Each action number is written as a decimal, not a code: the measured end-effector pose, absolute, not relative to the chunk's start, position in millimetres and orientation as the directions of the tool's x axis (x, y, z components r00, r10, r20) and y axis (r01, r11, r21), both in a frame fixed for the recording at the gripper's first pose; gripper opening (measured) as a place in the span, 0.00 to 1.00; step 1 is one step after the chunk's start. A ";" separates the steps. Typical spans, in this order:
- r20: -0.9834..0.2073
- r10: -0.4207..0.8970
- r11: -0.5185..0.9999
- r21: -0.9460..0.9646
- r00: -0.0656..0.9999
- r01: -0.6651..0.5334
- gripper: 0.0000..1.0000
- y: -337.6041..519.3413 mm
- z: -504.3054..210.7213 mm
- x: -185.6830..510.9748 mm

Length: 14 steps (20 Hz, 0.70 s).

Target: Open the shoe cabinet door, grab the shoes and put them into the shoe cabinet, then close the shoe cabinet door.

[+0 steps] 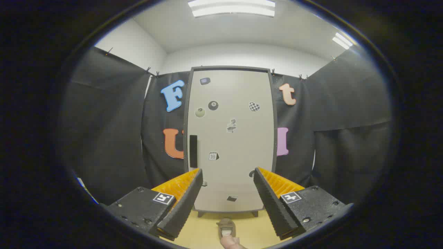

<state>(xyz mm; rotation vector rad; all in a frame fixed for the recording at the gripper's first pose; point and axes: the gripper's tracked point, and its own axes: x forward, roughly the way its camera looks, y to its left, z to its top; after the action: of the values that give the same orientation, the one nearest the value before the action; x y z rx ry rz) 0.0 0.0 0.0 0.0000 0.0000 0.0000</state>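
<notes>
Gripper view: the gripper (226,176) stood spread and empty, the door handle (193,151) upright, ahead beyond its left finger.

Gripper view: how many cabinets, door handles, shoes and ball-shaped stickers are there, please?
Shoe cabinet: 1
Door handle: 1
Shoe: 1
Ball stickers: 2
Total: 5
The gripper is open, and the shoe lies low between its fingers.

Matt smooth cabinet door (238,138), black cloth wall (114,138), smooth floor (204,231)
</notes>
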 end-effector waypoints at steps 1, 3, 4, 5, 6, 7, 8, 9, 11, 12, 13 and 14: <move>-0.002 -0.003 1.000 -0.001 1.000 0.003 0.97 -1.9 -1.0 -0.6; -0.011 -0.007 1.000 0.003 1.000 0.007 0.97 -3.2 -4.6 2.6; -0.019 -0.009 1.000 0.004 1.000 0.009 0.97 -4.0 -5.5 4.3; -0.028 -0.008 1.000 0.006 1.000 0.008 0.97 -5.2 -8.5 5.6; -0.038 -0.005 1.000 0.008 0.999 0.005 0.97 -5.6 -9.9 8.0; -0.050 -0.003 1.000 0.007 0.999 0.004 0.97 -6.3 -12.6 10.1; -0.058 -0.002 1.000 0.007 0.998 0.002 0.97 -7.4 -13.8 12.0; -0.055 -0.002 1.000 0.005 0.998 0.003 0.97 -8.7 -12.4 15.5; -0.052 -0.005 1.000 0.003 0.999 0.006 0.97 -11.5 -13.4 20.1; -0.046 0.000 1.000 0.004 0.999 0.000 0.97 -9.9 -12.1 23.0; -0.042 -0.001 1.000 0.000 0.999 0.001 0.97 -9.4 -12.8 27.6; -0.036 0.001 1.000 -0.003 0.999 -0.001 0.97 -8.7 -12.8 32.4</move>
<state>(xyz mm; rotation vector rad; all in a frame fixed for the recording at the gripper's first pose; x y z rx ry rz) 32.4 -8.7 -12.8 -0.0029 0.0363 0.0013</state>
